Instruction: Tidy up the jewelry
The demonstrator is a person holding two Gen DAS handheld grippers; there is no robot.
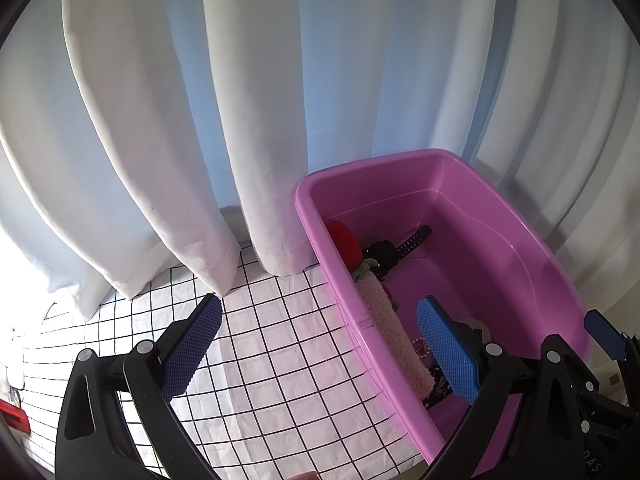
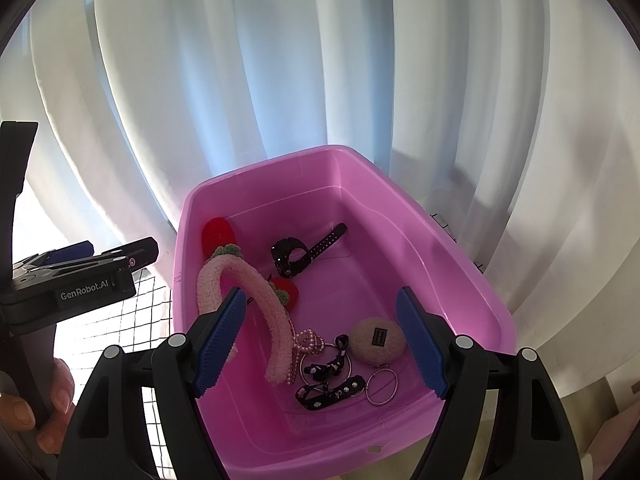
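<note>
A pink plastic tub (image 2: 460, 264) stands on a grid-patterned cloth; it also shows in the left wrist view (image 1: 520, 248). Inside lie a fuzzy pink headband with red strawberries (image 2: 256, 280), a black watch (image 2: 296, 256), a pearl hair clip (image 2: 308, 340), a round beige puff (image 2: 378, 338), a black printed strap (image 2: 328, 390) and a silver hoop (image 2: 382, 388). My right gripper (image 2: 320, 344) is open and empty above the tub's near end. My left gripper (image 1: 320, 344) is open and empty, straddling the tub's left wall. The headband (image 1: 388, 328) and watch (image 1: 390, 254) show there too.
White curtains (image 1: 240, 100) hang close behind the tub. The grid-patterned cloth (image 1: 272, 360) covers the table left of the tub. A red object (image 1: 14, 416) sits at the far left edge. The left gripper body (image 2: 72, 280) shows left of the tub in the right wrist view.
</note>
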